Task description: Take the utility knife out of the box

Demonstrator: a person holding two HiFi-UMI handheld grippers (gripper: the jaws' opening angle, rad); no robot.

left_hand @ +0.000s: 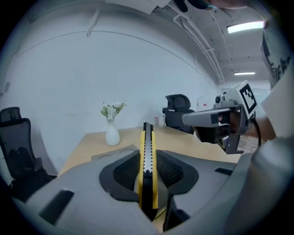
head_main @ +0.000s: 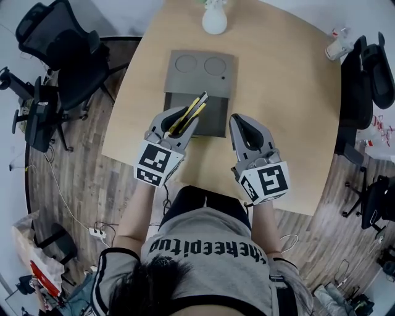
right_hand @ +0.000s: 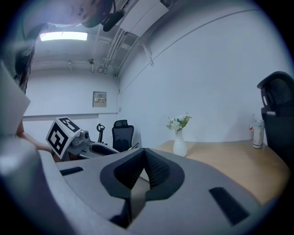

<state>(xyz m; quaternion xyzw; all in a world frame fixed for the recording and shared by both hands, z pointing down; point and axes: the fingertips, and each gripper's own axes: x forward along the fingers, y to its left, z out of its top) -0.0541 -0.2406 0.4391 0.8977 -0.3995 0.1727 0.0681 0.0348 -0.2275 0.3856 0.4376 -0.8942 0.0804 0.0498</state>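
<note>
My left gripper is shut on a yellow and black utility knife, which sticks out forward past the fingertips and hangs above the near part of the grey box. The box lies open on the wooden table, its lid folded back. In the left gripper view the utility knife stands on edge between the two black pads. To the right, at about the same height, my right gripper has its pads closed together with nothing between them, as the right gripper view shows.
A white vase with flowers stands at the table's far edge behind the box. Black office chairs stand left of the table and another chair to the right. A small bottle sits at the far right corner.
</note>
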